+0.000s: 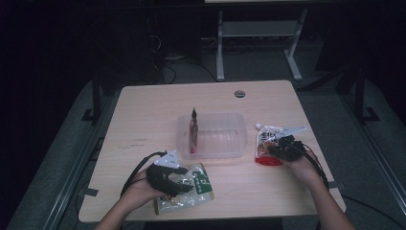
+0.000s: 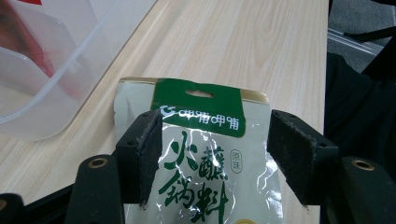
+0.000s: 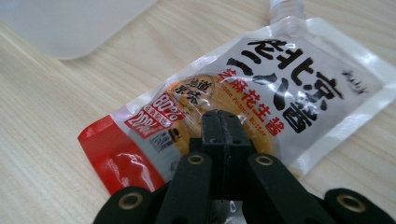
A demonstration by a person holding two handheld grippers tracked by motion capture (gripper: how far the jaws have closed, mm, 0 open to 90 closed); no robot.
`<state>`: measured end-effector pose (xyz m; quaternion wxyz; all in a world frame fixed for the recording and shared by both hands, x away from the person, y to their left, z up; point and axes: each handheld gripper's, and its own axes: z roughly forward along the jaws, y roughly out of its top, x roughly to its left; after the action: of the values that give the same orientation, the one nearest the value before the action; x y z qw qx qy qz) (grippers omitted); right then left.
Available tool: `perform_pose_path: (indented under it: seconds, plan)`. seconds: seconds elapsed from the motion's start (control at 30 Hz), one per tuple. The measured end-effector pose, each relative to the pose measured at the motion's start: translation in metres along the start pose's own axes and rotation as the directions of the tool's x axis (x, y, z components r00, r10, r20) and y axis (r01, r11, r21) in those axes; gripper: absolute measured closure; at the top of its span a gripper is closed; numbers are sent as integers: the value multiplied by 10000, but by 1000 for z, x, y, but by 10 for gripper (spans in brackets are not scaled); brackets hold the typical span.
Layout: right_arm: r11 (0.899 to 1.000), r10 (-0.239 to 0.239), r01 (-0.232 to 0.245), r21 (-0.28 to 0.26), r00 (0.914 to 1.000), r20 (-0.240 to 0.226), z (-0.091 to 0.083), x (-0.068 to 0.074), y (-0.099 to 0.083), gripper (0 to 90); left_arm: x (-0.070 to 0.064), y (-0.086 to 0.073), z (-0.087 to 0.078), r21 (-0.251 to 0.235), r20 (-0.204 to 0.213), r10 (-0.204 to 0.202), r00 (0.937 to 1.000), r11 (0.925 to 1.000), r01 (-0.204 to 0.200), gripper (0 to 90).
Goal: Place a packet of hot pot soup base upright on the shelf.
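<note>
Left tongs (image 2: 212, 158) are spread wide, one jaw each side of the green-and-white pouch (image 2: 205, 154), pads just beside its edges; can't tell if they touch. Right tongs (image 3: 223, 135) are pressed together over the red-and-clear spout pouch (image 3: 261, 93); can't tell if any film is pinched btwn the jaws.

Green-and-white pouch: glossy, green header band w/ a hang slot, white logo text, big green characters on a pale body. In high view it lies flat near the front edge of the tabletop (image 1: 143, 120), left of centre, under the left tongs (image 1: 184, 184). Spout pouch: clear film, black characters, orange round label, red bottom strip, cap end pointing away from the person. It lies flat at the tabletop's right side, just beside the clear plastic tub (image 1: 215, 143), w/ the right tongs (image 1: 273, 151) over its lower half.

The tub sits mid-tabletop, w/ a dark red packet (image 1: 194, 132) standing on edge along its left wall.

Tabletop is light wood grain w/ a round cable grommet (image 1: 240, 93) at the far edge. Room is dark; grey floor, a white desk frame (image 1: 258, 43) behind.

Bare wood lies behind the tub and at far left. Spout pouch is near the right edge; green pouch is close to the front edge.
</note>
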<state>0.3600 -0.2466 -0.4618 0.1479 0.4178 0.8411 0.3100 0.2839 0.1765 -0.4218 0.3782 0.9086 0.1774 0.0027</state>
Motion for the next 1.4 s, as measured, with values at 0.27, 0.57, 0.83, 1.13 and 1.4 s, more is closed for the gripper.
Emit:
perform_pose_path:
  seconds: [0.27,0.57,0.83,1.13,1.4]
  plan:
    - [9995,200,-189,249,9989,-419,0,1,-1,900,1,-1,0,-8,73,-66,10000,10000,66,355]
    - [9988,-150,187,450,9965,-817,-10,16,-8,899,-2,-1,1,117,139,33,9999,9999,-34,355]
    - [9955,-598,678,667,9916,-1148,-21,38,-16,899,-5,-1,4,244,209,123,9997,9996,-128,355]
    - [9904,-966,1125,797,9787,-1814,-32,64,-26,899,-5,-1,5,282,216,171,9996,9994,-177,355]
    - [9818,-1521,1752,739,9569,-2475,-25,88,-16,898,-7,1,5,304,257,219,9994,9993,-227,355]
